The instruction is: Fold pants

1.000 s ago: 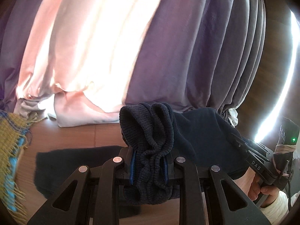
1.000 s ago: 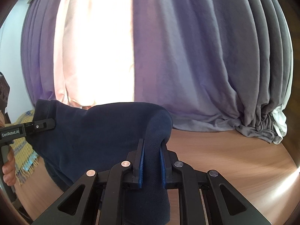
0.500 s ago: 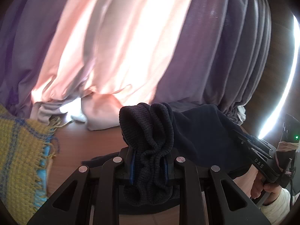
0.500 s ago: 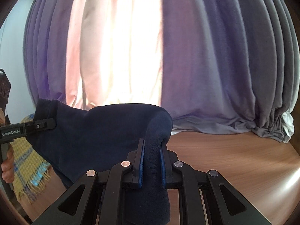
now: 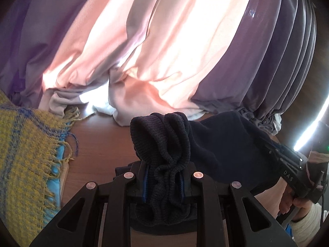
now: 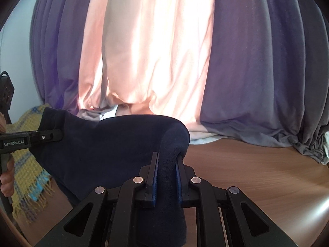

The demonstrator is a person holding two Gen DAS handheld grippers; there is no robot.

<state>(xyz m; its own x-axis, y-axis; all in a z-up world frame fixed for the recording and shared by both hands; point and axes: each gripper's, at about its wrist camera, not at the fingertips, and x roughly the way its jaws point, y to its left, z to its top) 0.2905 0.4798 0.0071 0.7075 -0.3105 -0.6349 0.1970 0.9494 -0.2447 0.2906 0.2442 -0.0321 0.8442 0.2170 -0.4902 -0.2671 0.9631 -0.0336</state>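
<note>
Both grippers were clamped on the navy pants [image 6: 107, 150], which hung stretched between them above the wooden floor [image 6: 257, 168]. The left gripper [image 5: 164, 183] pinched a bunched ribbed bit, probably the waistband, though it's hard to be sure from that angle. The right gripper [image 6: 166, 177] squeezed a smooth fold. From the left wrist view the other gripper sat at about 3 o'clock. A yellow fringed blanket [image 5: 24, 154] lay at 9 o'clock, curtains [image 6: 156, 51] at 12

Navy pants [image 6: 107, 150], yellow-and-blue checked blanket [image 5: 22, 154], pink and purple-grey curtains [image 6: 156, 51].
</note>
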